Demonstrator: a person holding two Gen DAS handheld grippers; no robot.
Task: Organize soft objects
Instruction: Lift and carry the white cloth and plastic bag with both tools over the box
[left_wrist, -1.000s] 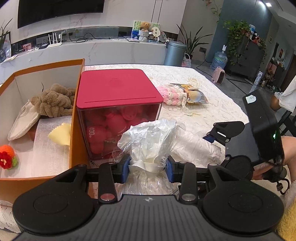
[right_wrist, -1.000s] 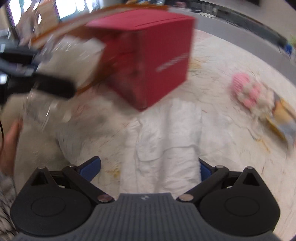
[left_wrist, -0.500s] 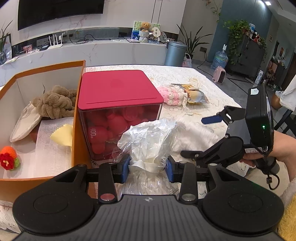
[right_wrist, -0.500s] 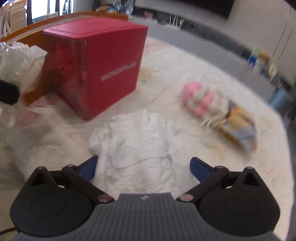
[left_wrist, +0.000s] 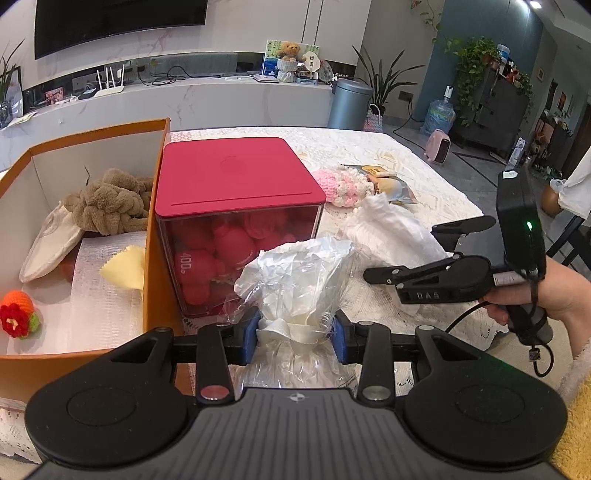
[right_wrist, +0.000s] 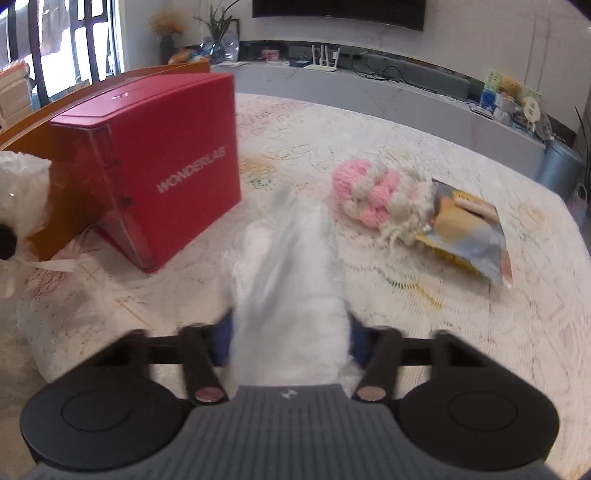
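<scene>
Table: lace cloth (right_wrist: 424, 325), living room behind
Left gripper (left_wrist: 295, 334): clamped on the neck of a clear plastic bag (left_wrist: 295, 273), just in front of red box (left_wrist: 236, 184)
Right gripper (right_wrist: 290, 339): jaws closing around white cloth (right_wrist: 291, 280), pads touching it
Orange box (left_wrist: 159, 236): brown plush (left_wrist: 107, 206) inside

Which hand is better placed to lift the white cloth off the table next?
Right. The right gripper is closing around the white cloth, while the left gripper is occupied, clamped on a clear plastic bag.
</scene>
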